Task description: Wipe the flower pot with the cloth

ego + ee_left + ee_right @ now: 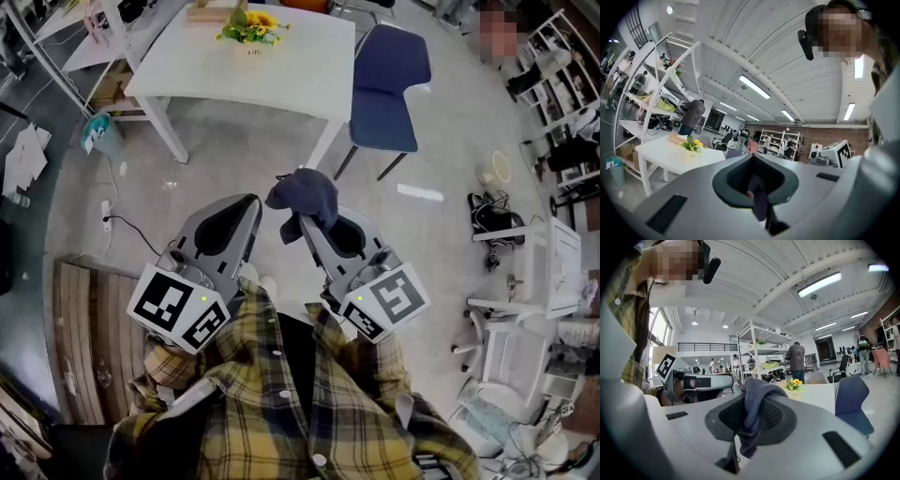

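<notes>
The flower pot [249, 26] with yellow flowers stands on a white table [281, 70] well ahead of me; the left gripper view shows the same flower pot [693, 146] far off to the left. My right gripper [307, 222] is shut on a dark blue cloth [302, 197], which is bunched over its tips. The cloth [757, 404] drapes down between the pads in the right gripper view, with the flower pot [794, 384] beyond it. Beside it on the left, my left gripper [253, 201] is shut, with no object seen in it. Both point roughly level toward the table.
A blue chair [389, 84] stands at the table's right corner. Cables [117, 220] lie on the floor at the left, beside a wooden pallet [89, 337]. White carts and clutter [534, 281] fill the right side. A person stands at the shelving [794, 359] behind the table.
</notes>
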`<state>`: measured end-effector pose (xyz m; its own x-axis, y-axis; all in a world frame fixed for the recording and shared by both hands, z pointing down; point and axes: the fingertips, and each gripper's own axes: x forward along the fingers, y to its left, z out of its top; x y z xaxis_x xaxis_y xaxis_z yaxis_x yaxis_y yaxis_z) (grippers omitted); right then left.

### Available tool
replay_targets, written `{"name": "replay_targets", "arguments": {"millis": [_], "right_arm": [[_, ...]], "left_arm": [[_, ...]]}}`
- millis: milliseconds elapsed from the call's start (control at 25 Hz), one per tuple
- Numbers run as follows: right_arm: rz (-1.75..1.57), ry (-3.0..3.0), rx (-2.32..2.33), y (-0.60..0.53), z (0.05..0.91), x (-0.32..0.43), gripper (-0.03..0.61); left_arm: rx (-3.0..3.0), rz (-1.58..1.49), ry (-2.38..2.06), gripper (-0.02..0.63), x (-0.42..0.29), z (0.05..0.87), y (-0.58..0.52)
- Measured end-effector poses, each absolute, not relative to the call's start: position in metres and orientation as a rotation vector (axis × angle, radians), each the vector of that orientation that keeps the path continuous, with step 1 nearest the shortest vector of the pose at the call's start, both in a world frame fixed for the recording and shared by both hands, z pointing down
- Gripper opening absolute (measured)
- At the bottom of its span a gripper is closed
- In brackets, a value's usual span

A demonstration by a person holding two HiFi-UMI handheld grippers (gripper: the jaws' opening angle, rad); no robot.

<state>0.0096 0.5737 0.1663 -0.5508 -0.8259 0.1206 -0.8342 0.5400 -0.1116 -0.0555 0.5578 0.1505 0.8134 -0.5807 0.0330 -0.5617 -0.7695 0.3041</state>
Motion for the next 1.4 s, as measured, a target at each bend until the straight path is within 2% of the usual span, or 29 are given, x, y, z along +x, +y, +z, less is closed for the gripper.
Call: {"name": "replay_targets", "arguments": {"millis": [360, 1080, 1400], "right_arm": [[0.294, -2.694, 1.453, 0.529, 0.18, -0.005, 0.034], [0.281, -2.61, 1.62, 0.308, 0.169, -0.022, 0.034], [0.39, -2.516, 1.694, 0.252, 0.19, -0.039, 0.034]], "left_arm": [[2.671, -0.091, -0.88, 0.009, -0.073, 0.162, 0.511], [2.726, -0.075, -0.779, 0.009, -0.105, 0.154, 0.284], [2.706, -0.005, -0.734, 0.009, -0.13, 0.174, 0.22]]}}
